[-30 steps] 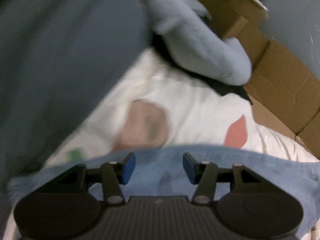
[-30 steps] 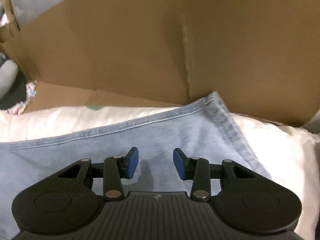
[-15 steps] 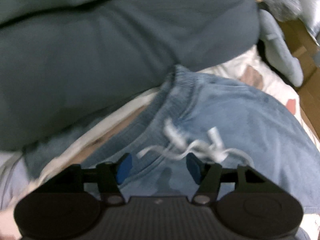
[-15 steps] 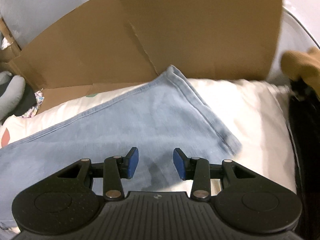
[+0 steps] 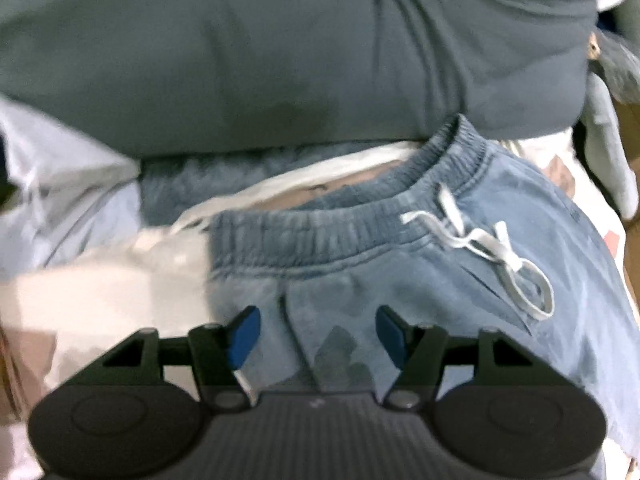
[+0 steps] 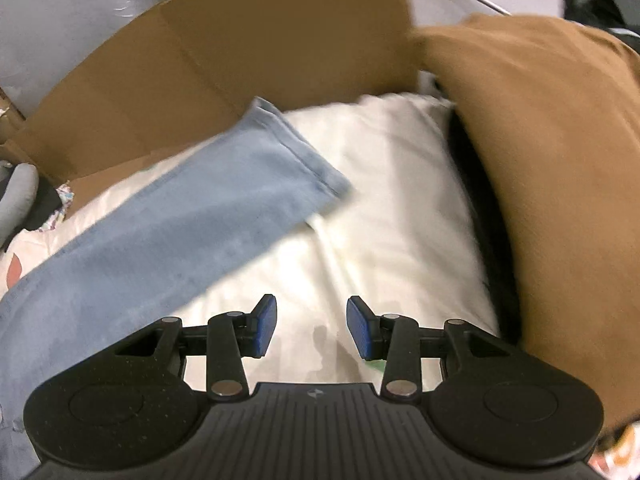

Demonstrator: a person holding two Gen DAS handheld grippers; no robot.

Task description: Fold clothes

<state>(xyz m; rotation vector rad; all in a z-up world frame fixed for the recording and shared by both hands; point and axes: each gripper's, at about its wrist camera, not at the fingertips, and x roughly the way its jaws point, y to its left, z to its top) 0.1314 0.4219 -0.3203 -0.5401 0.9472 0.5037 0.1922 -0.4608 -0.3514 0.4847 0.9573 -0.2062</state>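
Light blue drawstring trousers (image 5: 460,280) lie flat on a white sheet (image 5: 100,288). In the left wrist view their elastic waistband (image 5: 320,236) and white drawstring (image 5: 496,256) face me. My left gripper (image 5: 316,330) hovers open just below the waistband, nothing between its blue pads. In the right wrist view a trouser leg (image 6: 180,232) runs up to its hem (image 6: 304,152). My right gripper (image 6: 312,330) hangs open over the bare white sheet (image 6: 392,208), to the right of the leg and clear of it.
A large grey-green garment (image 5: 280,52) fills the top of the left wrist view. A cardboard wall (image 6: 248,56) stands behind the hem. A brown garment (image 6: 560,184) lies along the right side. A grey plush item (image 5: 608,140) sits at the right edge.
My left gripper has swept along the trousers to the waistband and its jaws stand wider. My right gripper has slid right, off the trouser leg and onto the bare sheet.
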